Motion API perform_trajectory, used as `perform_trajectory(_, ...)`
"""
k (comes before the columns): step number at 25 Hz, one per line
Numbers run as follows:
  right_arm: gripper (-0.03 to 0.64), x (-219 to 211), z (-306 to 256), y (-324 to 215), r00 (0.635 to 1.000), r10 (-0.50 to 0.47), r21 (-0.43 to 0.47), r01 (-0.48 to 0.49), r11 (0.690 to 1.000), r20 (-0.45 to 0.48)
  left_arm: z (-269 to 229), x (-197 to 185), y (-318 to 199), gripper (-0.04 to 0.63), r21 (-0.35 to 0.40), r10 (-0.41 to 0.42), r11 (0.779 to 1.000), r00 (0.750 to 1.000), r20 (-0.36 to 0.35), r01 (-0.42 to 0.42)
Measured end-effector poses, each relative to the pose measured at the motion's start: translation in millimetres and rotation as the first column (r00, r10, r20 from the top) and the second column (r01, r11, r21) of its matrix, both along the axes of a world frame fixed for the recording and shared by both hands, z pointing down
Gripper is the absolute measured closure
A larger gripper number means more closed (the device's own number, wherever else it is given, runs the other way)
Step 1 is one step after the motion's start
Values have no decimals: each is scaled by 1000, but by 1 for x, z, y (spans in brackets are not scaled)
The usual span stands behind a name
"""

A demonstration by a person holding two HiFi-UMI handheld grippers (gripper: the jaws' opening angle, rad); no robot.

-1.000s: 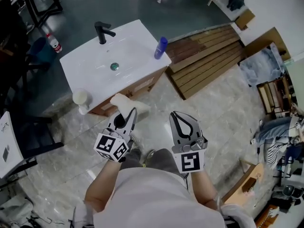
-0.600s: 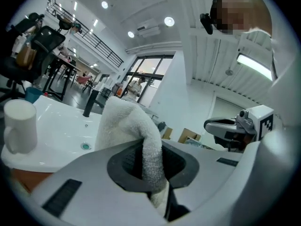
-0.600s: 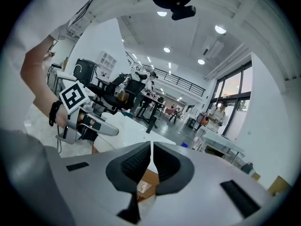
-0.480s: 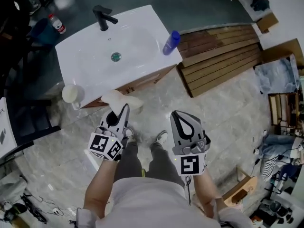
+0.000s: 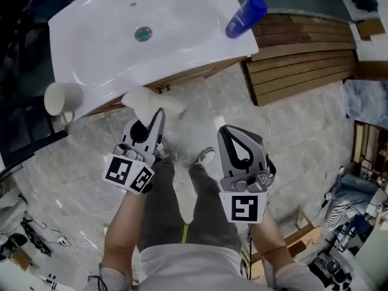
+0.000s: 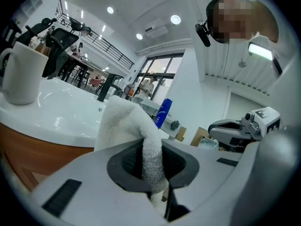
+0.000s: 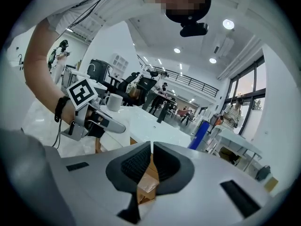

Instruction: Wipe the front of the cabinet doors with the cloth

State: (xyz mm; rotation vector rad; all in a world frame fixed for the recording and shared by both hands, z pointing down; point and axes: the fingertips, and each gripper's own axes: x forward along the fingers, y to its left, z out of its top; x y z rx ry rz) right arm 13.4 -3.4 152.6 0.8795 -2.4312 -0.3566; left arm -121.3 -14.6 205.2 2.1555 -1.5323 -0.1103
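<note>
Head view: left gripper (image 5: 156, 115) is pinching the white cloth (image 5: 145, 100) btwn its jaws, w/ most of the cloth bunching out past the tips. The cloth is sitting right at the wooden cabinet (image 5: 200, 76) front, just under the edge of the white sink top (image 5: 182, 47); can't tell if it's actually touching the wood. Right gripper (image 5: 226, 131) is hanging beside the left one, well apart from the cabinet, above the person's shoe (image 5: 206, 157).

Left gripper view: the jaws are clamping on a fold of the cloth (image 6: 124, 126), the rest rising in front of the sink edge. A white mug (image 6: 21, 72) is standing on the top at the left and a blue bottle (image 6: 162, 113) is showing farther back.

Right gripper view: right gripper (image 7: 151, 160) is carrying nothing, w/ its pads pressing together at the tips and only cabinet wood showing thru the gap below. The left gripper (image 7: 96, 119) is showing at left, near the mug (image 7: 113, 101).

Head view also: the bottle (image 5: 245, 16) is standing at the top's right corner, and wood planks (image 5: 303, 59) are lying on the floor to the right.
</note>
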Motion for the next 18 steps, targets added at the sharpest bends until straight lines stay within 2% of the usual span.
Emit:
perform_trajectory(8,572,-7,92,8,1000,-5,-14,5,1000,29,70,-1,-4,538,34,-22,999,1000,-16,22)
perform_trajectory(18,572,-6,170,11,999,-38,-3,38,999,31,131,2,-13,538,71,-39,997,999,-15,40)
